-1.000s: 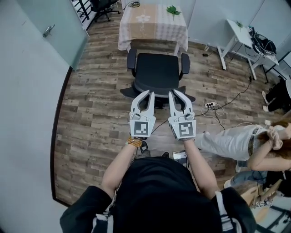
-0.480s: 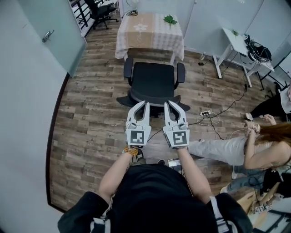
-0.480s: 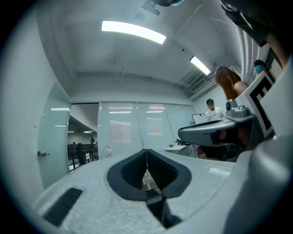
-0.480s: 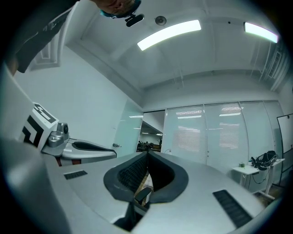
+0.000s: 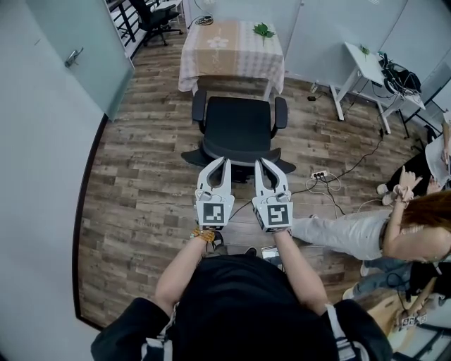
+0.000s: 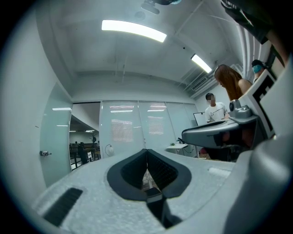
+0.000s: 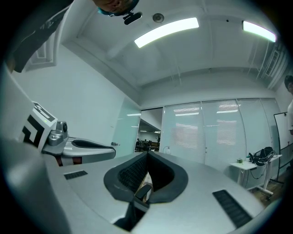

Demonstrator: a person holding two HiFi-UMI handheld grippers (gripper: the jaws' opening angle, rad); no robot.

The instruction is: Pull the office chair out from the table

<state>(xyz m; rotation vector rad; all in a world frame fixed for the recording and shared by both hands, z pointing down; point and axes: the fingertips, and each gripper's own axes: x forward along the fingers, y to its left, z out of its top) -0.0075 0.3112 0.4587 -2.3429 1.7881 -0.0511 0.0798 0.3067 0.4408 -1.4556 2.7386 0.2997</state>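
Note:
In the head view the black office chair (image 5: pixel 238 127) stands on the wooden floor, its seat facing the table (image 5: pixel 232 49) with the checked cloth, its armrests close to the cloth's front edge. My left gripper (image 5: pixel 225 161) and right gripper (image 5: pixel 258 161) are held side by side, pointing level over the chair's backrest. Both are shut with nothing between the pads. The right jaws have just been closing the last bit. In the left gripper view my left gripper (image 6: pixel 146 150) shows only the room beyond it, and the right gripper (image 7: pixel 147 153) does likewise in its own view. Whether the tips touch the backrest I cannot tell.
A person (image 5: pixel 366 229) sits on the floor at the right, legs stretched toward me. A power strip with cables (image 5: pixel 320 175) lies right of the chair. A white desk (image 5: pixel 366 67) stands at the back right, a glass door (image 5: pixel 77 49) at the left, a second chair (image 5: pixel 155 14) behind.
The head view has shifted, so chair and table now sit a little higher and further left in the picture. The person at the right has moved their arms. Both grippers stay side by side.

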